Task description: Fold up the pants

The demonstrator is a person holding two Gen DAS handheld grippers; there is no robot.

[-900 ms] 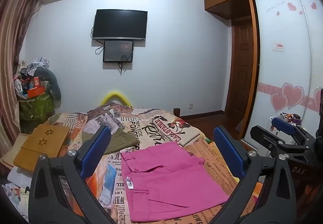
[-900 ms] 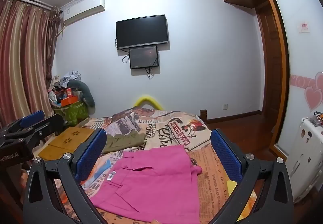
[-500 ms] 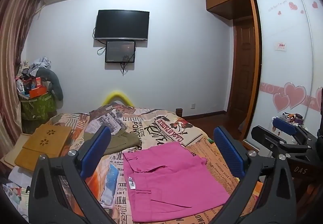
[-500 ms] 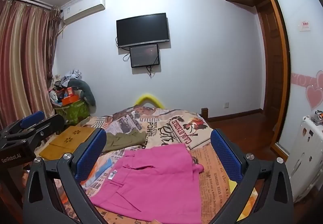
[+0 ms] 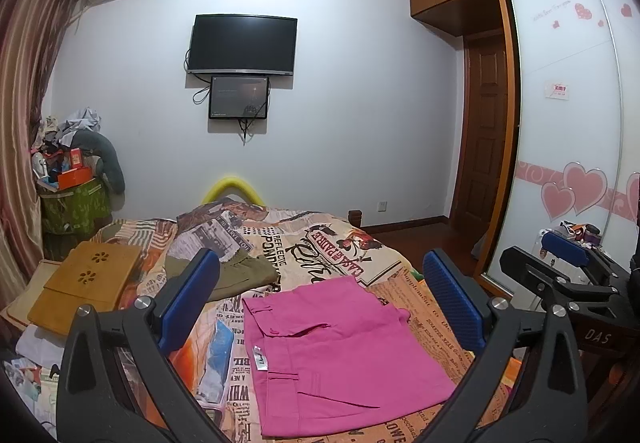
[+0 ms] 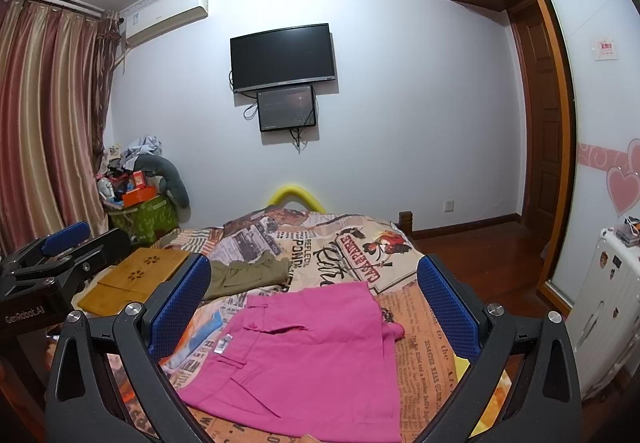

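Pink pants (image 5: 340,355) (image 6: 304,355) lie folded into a flat rectangle on the bed with the newspaper-print cover (image 5: 320,243) (image 6: 352,243). A white label shows at their waistband. My left gripper (image 5: 320,303) hangs above the pants, wide open, with nothing between its blue pads. Just as wide and just as empty, my right gripper (image 6: 314,307) hovers over the same pants. Each gripper shows in the other's view: the right one (image 5: 568,275) at the right edge, the left one (image 6: 60,255) at the left edge.
Olive green folded clothing (image 5: 244,275) (image 6: 248,273) lies farther up the bed. A wooden lap tray (image 5: 88,283) (image 6: 132,279) rests at the bed's left. A cluttered green bin (image 5: 76,199) stands by the curtain. A white suitcase (image 6: 600,303) stands right, near the wardrobe (image 5: 568,131).
Both views have shifted only slightly; the pants lie as before and both grippers stay wide open.
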